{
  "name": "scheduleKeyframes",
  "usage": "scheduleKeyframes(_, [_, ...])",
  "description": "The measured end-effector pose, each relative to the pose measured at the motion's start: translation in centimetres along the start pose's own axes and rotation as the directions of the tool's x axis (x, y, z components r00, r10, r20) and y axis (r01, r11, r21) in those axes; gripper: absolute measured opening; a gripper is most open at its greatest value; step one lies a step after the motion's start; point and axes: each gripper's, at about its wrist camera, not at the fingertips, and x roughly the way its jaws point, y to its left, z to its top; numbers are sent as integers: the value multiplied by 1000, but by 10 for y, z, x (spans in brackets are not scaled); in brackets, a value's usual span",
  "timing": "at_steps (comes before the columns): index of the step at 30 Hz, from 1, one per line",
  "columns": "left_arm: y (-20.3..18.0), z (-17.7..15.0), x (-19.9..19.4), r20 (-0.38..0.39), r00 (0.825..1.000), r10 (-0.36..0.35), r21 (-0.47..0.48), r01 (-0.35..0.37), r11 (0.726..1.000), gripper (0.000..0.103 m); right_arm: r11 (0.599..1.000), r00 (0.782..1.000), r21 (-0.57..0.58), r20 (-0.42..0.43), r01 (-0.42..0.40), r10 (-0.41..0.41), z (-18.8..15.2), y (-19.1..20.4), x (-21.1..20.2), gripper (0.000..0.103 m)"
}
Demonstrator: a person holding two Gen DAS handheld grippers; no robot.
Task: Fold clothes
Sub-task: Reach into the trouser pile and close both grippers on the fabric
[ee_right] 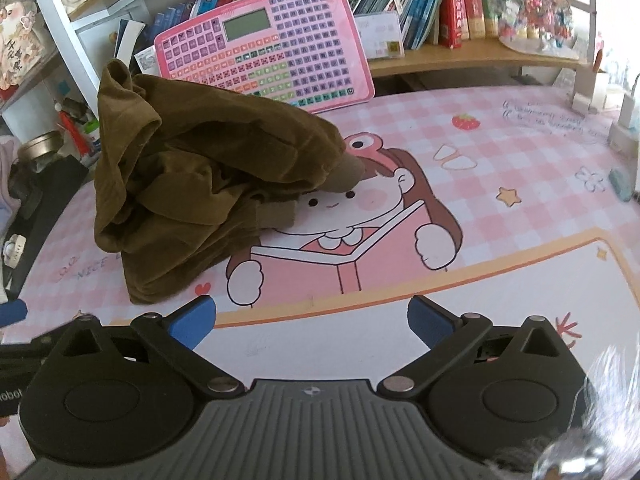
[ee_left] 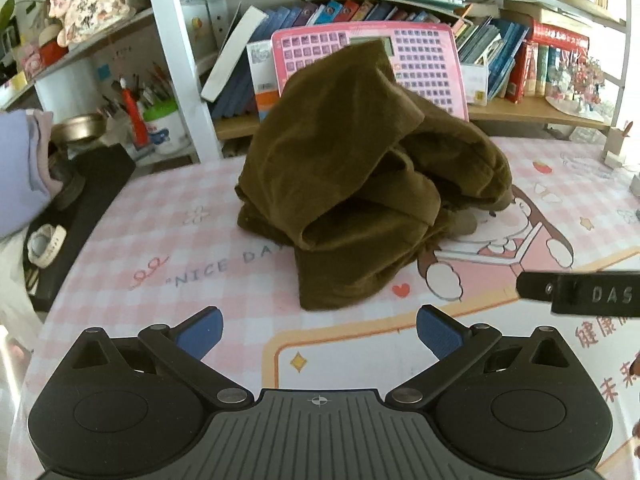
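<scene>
An olive-brown garment (ee_left: 360, 184) lies crumpled in a heap on the pink checked desk mat (ee_left: 160, 240). In the left wrist view it sits straight ahead of my left gripper (ee_left: 319, 334), which is open and empty, a short gap from the cloth's near edge. In the right wrist view the same garment (ee_right: 192, 184) is ahead and to the left. My right gripper (ee_right: 311, 322) is open over the mat's white panel, holding nothing. Part of the right gripper's black body (ee_left: 580, 292) shows at the right edge of the left wrist view.
A pink toy keyboard tablet (ee_right: 272, 48) leans against the bookshelf (ee_right: 460, 56) behind the garment. A black board with a white watch (ee_left: 44, 244) lies at the left, next to a pen cup (ee_left: 164, 124) and a metal bowl (ee_left: 78, 128). A lilac sleeve (ee_left: 20, 172) enters from the left.
</scene>
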Motion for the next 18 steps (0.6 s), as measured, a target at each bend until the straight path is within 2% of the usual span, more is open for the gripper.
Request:
scheduleKeyframes(11, [2,24,17,27,999,-24,42,23,999,103,999,998,36,-38,-39,41,14,-7,20,103])
scheduleKeyframes(18, [-9,46,32,74,997,15,121,-24,992,103,985,993,134,-35,-110,116,32,-17,24,103])
